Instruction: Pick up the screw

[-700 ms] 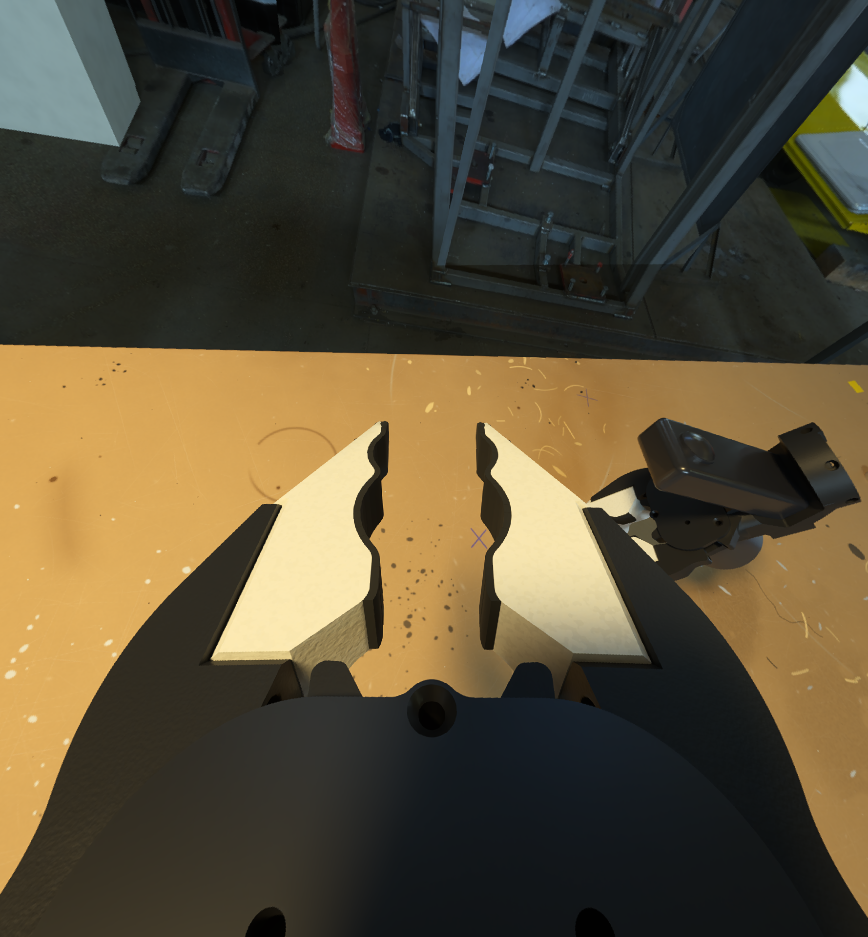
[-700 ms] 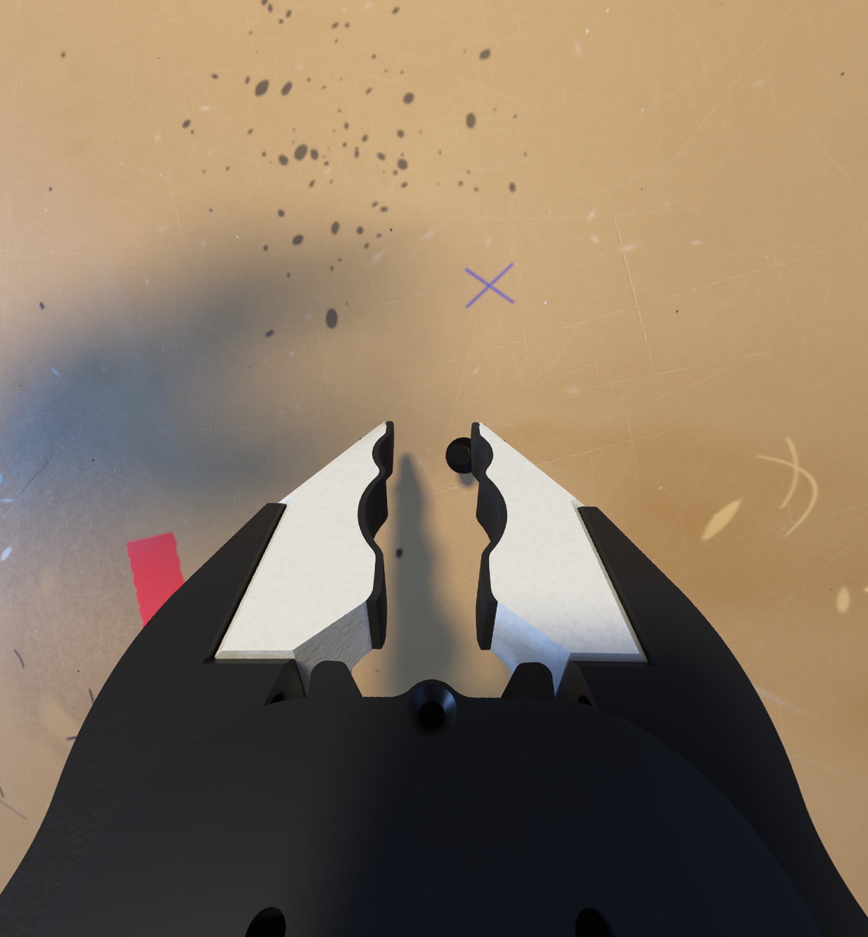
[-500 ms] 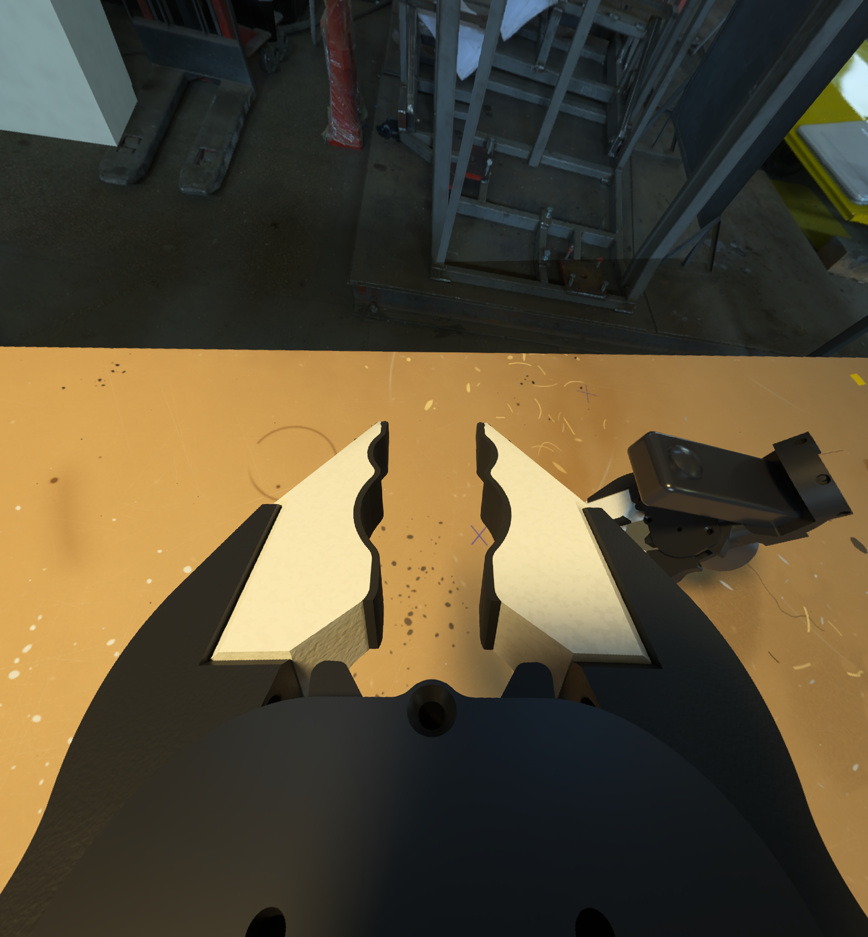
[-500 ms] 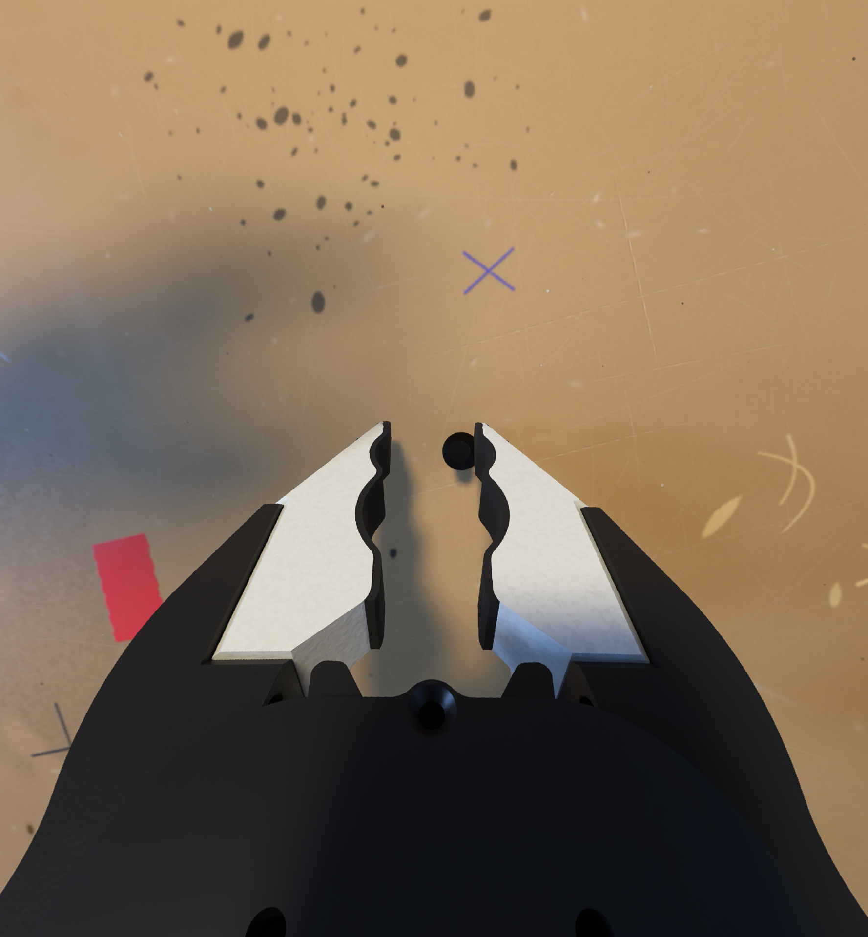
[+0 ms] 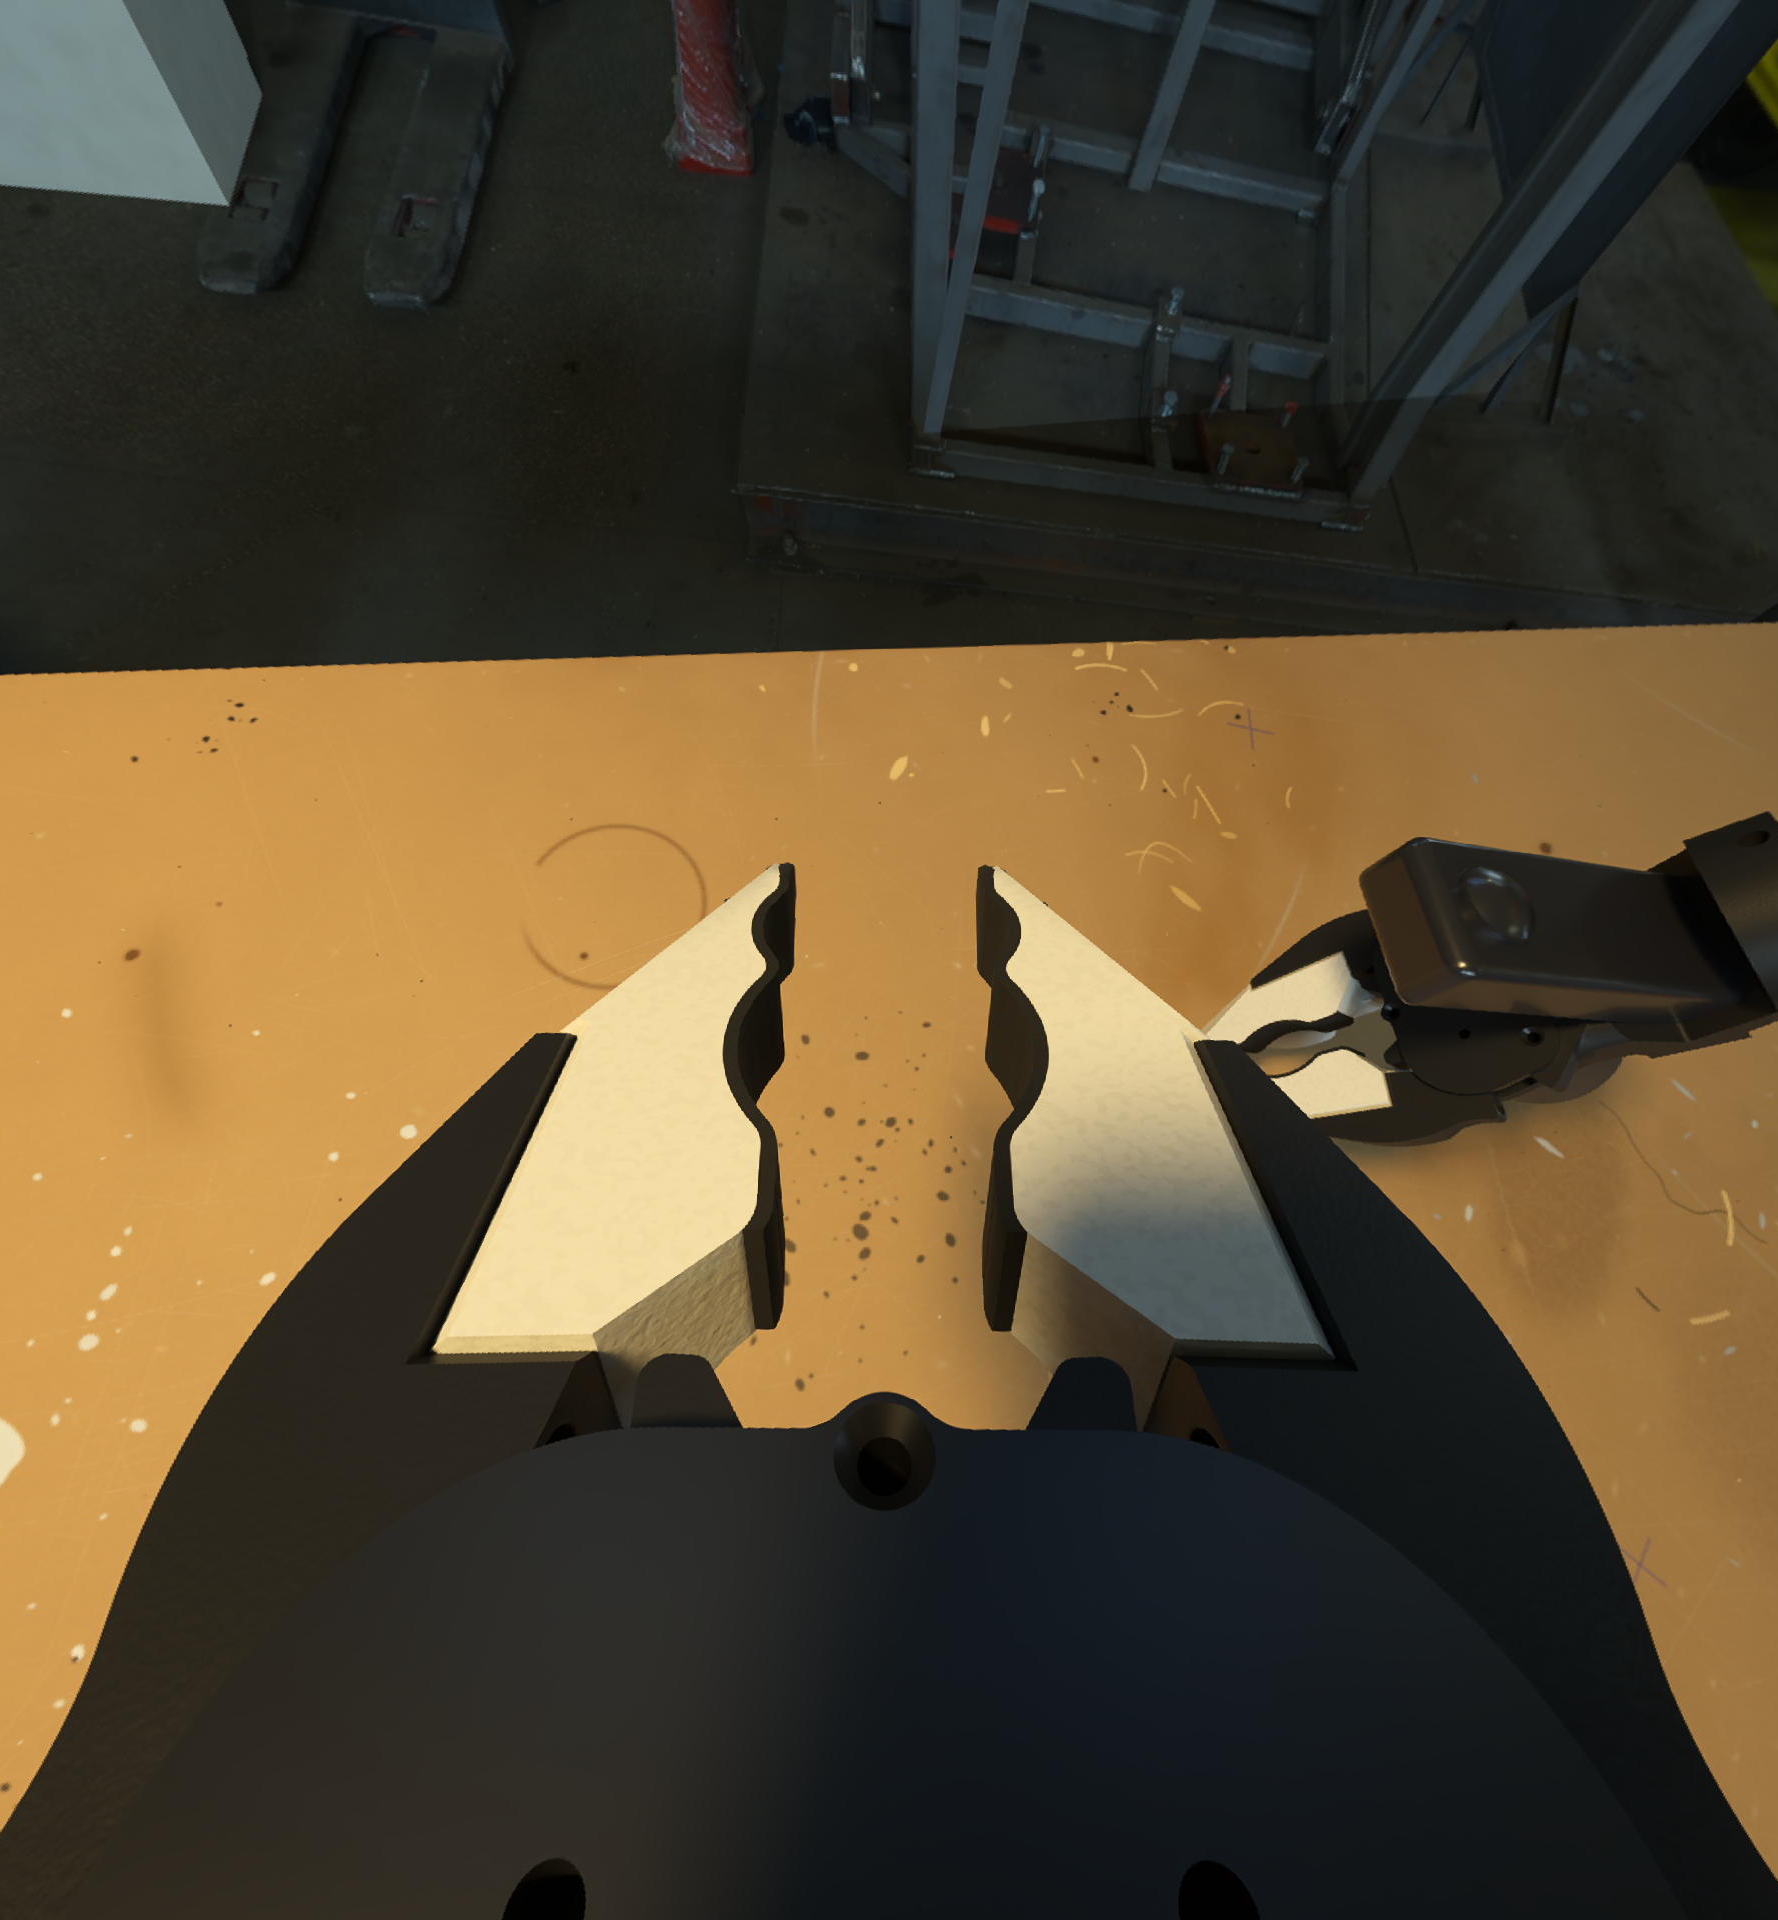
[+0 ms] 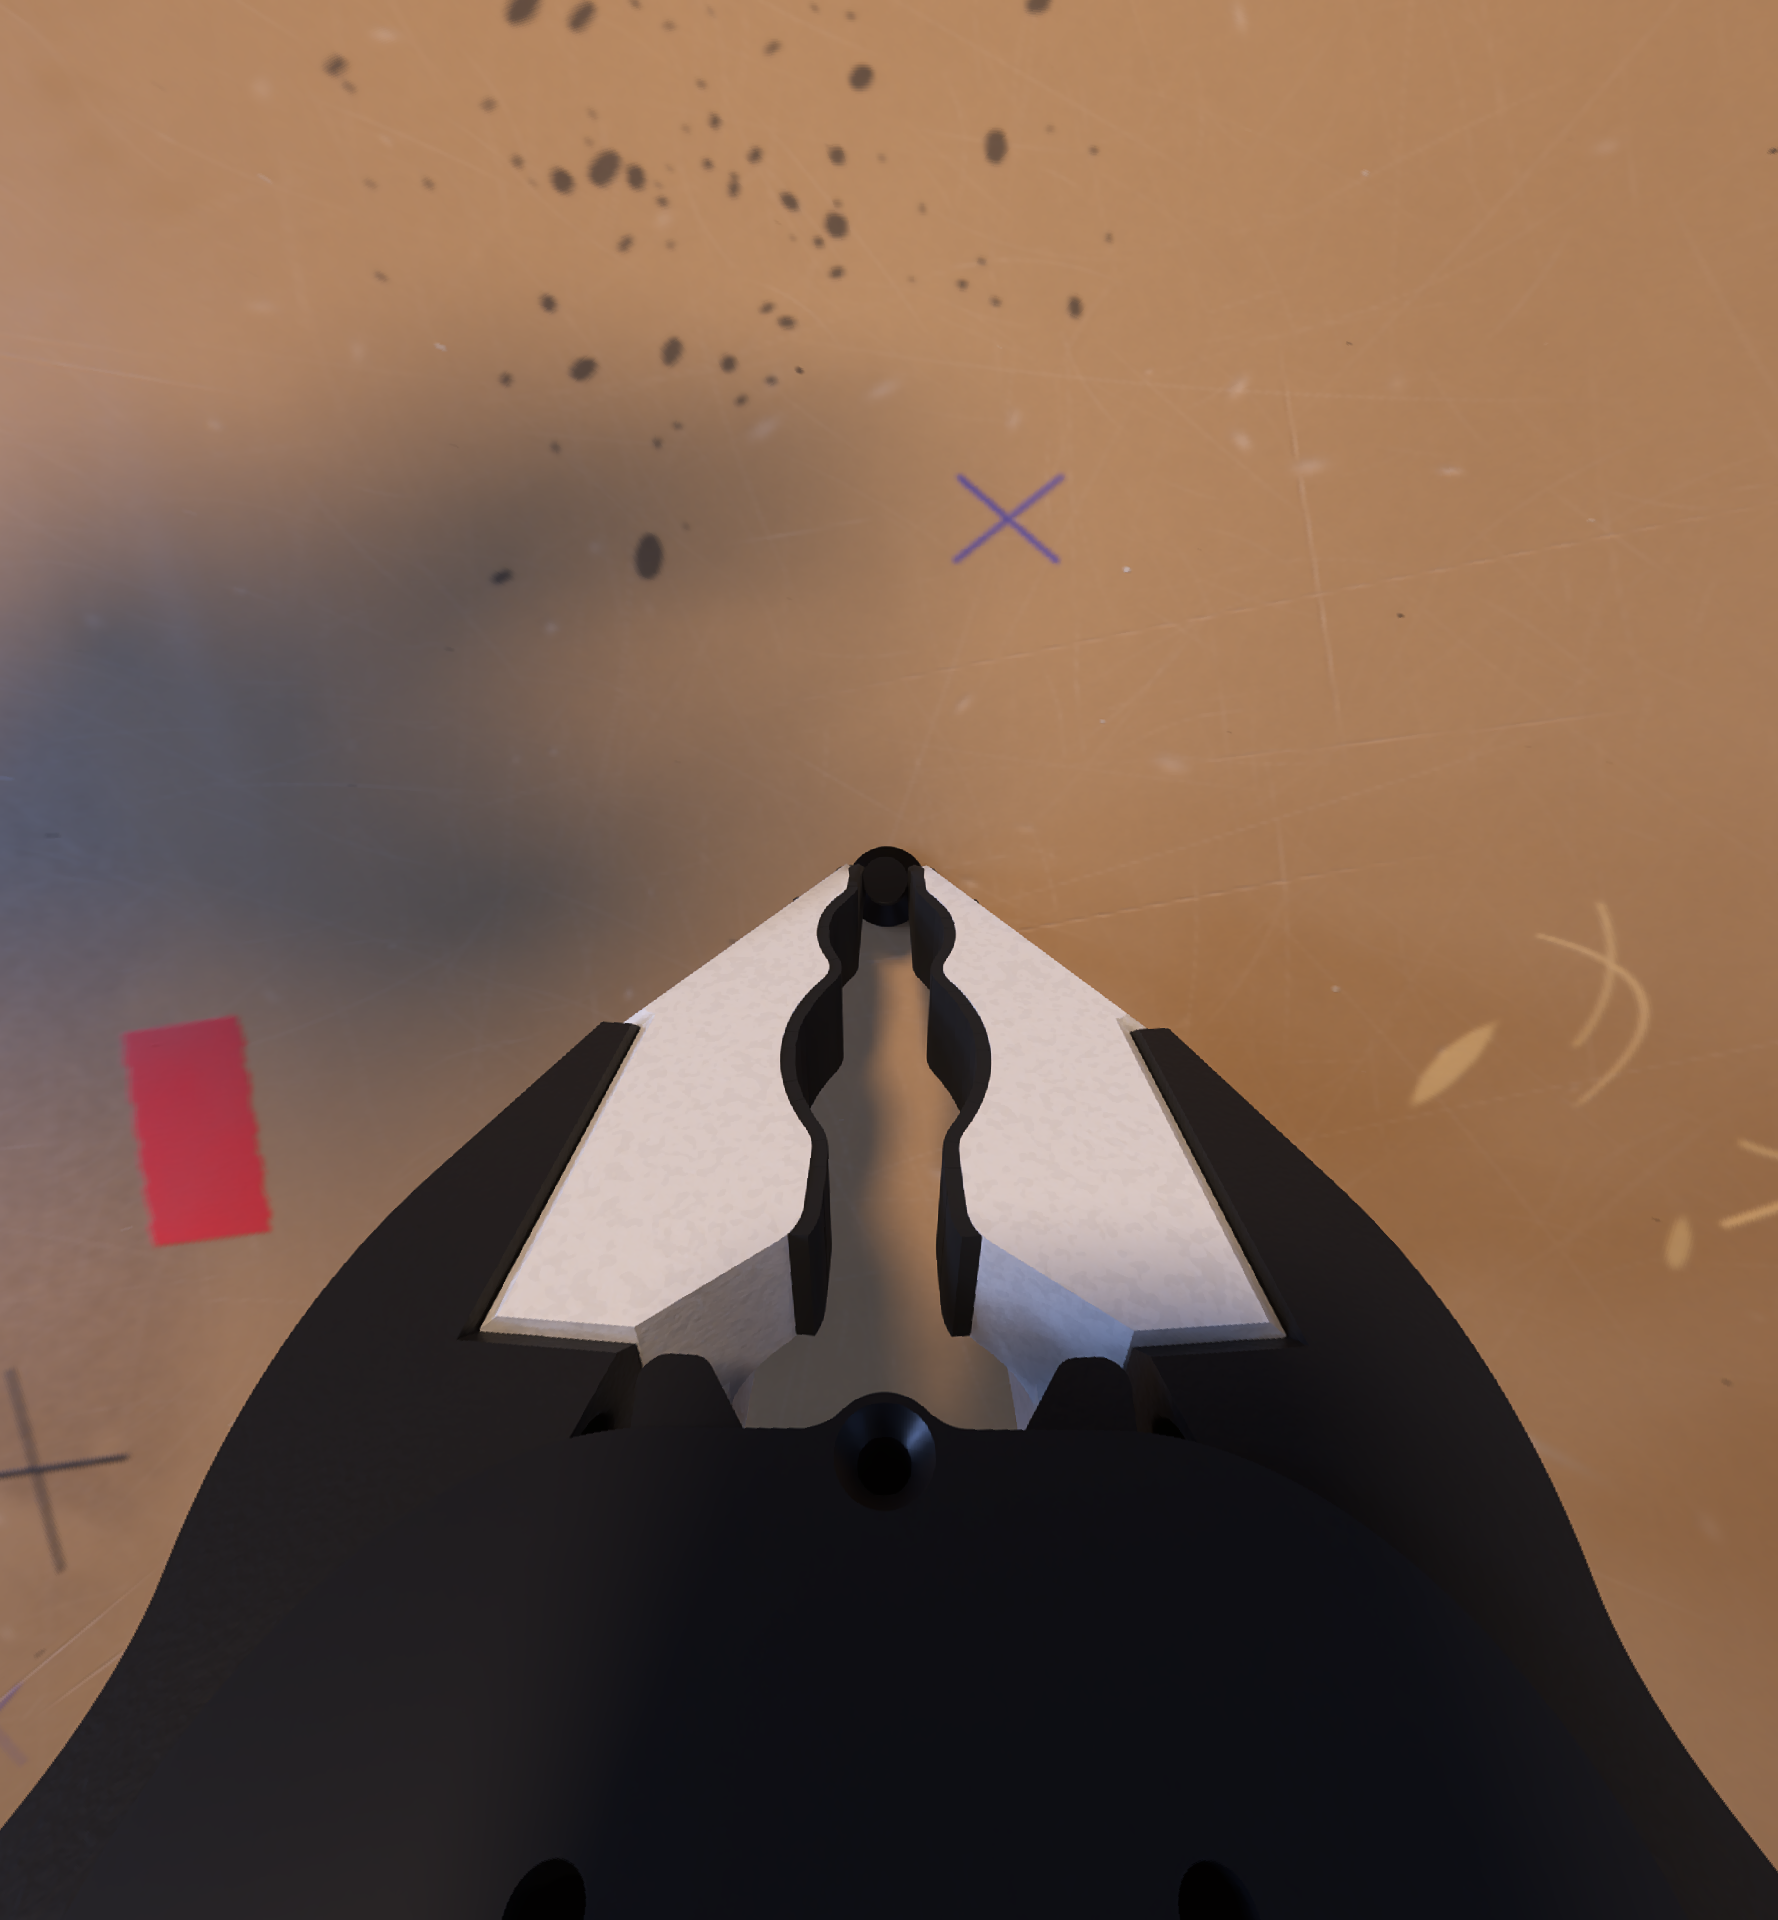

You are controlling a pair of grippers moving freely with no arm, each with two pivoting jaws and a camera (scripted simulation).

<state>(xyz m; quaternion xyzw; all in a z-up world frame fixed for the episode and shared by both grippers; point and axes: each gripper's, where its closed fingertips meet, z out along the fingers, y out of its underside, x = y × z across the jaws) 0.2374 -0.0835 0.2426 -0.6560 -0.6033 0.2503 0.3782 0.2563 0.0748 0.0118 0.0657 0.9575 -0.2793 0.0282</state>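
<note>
Small black round-headed screw (image 6: 886,891) pinched at the very tips of the right claw (image 6: 886,883), white fingers (image 6: 703,1132) closed narrow around it, low over the scuffed orange-brown tabletop (image 6: 1384,520). Purple cross mark (image 6: 1007,518) just ahead, red rectangular patch (image 6: 197,1130) off left. Left claw (image 5: 883,883) gaping wide, holding nothing.

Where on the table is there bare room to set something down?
Bare table lies left of the left gripper, out to the ring mark. Crowded on the right, where the right gripper pinches the screw.
</note>
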